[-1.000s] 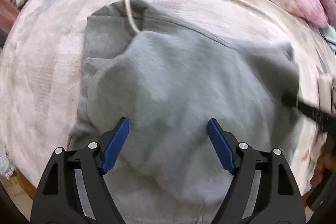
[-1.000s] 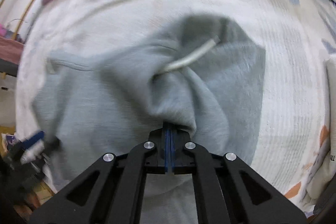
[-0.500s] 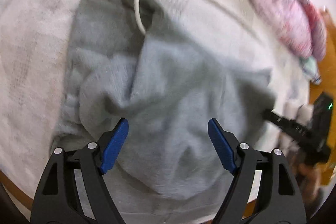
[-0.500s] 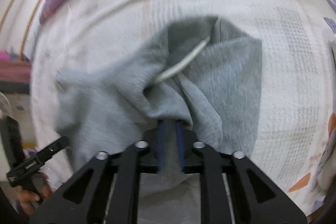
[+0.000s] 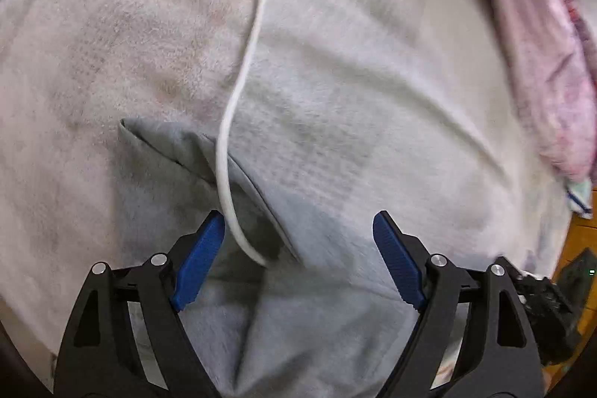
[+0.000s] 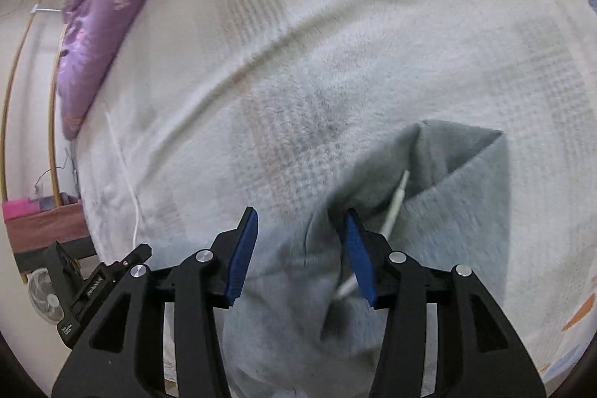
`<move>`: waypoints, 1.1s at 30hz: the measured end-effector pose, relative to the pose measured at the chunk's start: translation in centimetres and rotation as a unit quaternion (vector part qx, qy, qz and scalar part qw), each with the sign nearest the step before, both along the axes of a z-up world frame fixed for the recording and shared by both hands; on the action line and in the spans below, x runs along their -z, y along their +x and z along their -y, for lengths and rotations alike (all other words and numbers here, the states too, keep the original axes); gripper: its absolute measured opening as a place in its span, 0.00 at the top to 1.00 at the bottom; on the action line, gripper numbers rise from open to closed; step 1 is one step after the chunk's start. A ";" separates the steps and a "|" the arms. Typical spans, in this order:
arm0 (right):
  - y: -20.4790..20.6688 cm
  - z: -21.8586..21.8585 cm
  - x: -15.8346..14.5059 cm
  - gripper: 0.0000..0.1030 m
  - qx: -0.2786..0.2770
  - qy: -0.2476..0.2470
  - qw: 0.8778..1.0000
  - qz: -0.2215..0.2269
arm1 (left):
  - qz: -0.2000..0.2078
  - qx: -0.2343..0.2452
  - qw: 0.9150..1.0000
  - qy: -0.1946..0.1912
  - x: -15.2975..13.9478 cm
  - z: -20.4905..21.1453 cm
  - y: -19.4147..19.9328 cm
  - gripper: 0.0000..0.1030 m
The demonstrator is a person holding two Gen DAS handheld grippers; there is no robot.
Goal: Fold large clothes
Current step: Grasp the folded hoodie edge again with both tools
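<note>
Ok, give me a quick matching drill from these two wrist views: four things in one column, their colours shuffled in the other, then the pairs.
Things:
1. garment
2. drawstring
3. quilt
4. gripper pads

Colours:
A. blue
B. white
C. grey
D. purple and pink

Pairs: 1-C, 2-B, 3-D, 4-A
</note>
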State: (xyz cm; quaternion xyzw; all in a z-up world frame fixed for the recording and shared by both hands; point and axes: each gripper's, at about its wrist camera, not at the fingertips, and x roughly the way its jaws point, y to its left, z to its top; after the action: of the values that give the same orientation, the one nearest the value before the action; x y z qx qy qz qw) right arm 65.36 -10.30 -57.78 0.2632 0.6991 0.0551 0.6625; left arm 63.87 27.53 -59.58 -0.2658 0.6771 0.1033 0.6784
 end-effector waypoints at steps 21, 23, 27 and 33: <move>-6.2 1.2 -5.6 0.96 0.024 0.010 0.996 0.088 | 0.091 0.054 0.994 -0.037 -5.9 -1.4 -6.8 0.93; -7.3 1.0 -6.6 0.96 0.029 0.012 0.995 0.100 | 0.099 0.061 0.992 -0.040 -7.1 -1.4 -8.1 0.93; -10.5 1.1 -8.9 0.96 0.032 0.016 0.992 0.124 | 0.115 0.070 0.990 -0.039 -9.1 -0.8 -11.4 0.93; -16.6 2.1 -10.9 0.96 0.024 0.032 0.989 0.143 | 0.137 0.064 0.988 -0.042 -11.1 -0.2 -17.9 0.93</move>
State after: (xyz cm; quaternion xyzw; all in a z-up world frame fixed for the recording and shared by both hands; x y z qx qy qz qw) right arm 48.80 -12.38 -46.84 0.2903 0.5887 0.0987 0.7480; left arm 45.95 27.76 -48.48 -0.2620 0.5970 -0.0059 0.7582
